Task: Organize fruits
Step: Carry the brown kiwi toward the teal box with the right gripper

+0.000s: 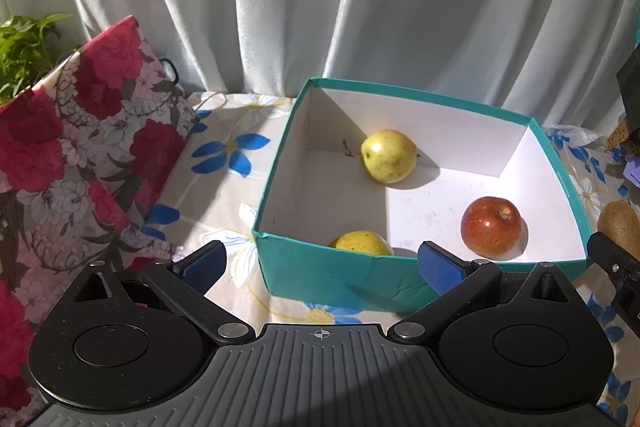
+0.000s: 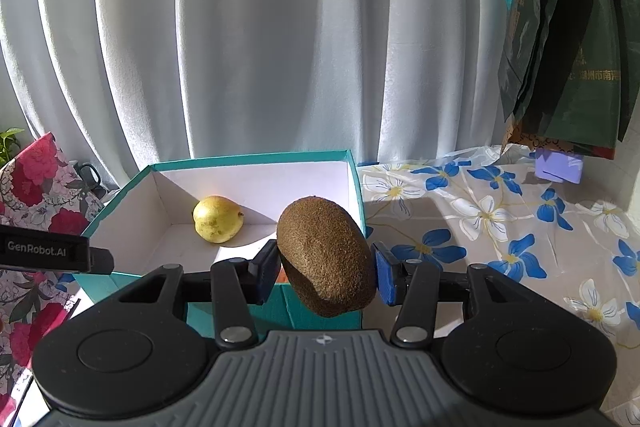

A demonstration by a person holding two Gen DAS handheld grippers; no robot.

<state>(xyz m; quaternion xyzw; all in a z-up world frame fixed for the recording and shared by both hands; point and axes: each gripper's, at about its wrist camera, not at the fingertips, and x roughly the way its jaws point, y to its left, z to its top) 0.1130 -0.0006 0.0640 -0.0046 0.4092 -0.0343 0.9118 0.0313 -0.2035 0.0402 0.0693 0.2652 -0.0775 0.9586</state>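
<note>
- Curtain (image 1: 280, 7) in white folds fills the back of both my views, from nine through twelve to three o'clock.
- Under everything I see a tablecloth (image 2: 500, 227) printed with blue and white flowers.
- At nine o'clock in my left wrist view a red floral cushion (image 1: 80, 147) leans against the curtain.
- At one o'clock in my right wrist view dark green bags (image 2: 568, 47) hang down.
- Dead ahead in my left view sits the teal box (image 1: 560, 163), open-topped with a white inside.
- My left gripper (image 1: 320, 265) stands wide with nothing between its blue pads, just in front of the box's near wall.
- My right gripper (image 2: 326, 273) is clamped on the kiwi (image 2: 326, 259), both pads pressing its sides, at the box's near right corner.
- Inside the box, a red apple (image 1: 491, 225) lies toward three o'clock, a yellow-green pear (image 1: 388, 155) toward twelve.
- A second yellow fruit (image 1: 362, 242) sits at six o'clock against the near wall, partly hidden; I cannot tell what kind.
</note>
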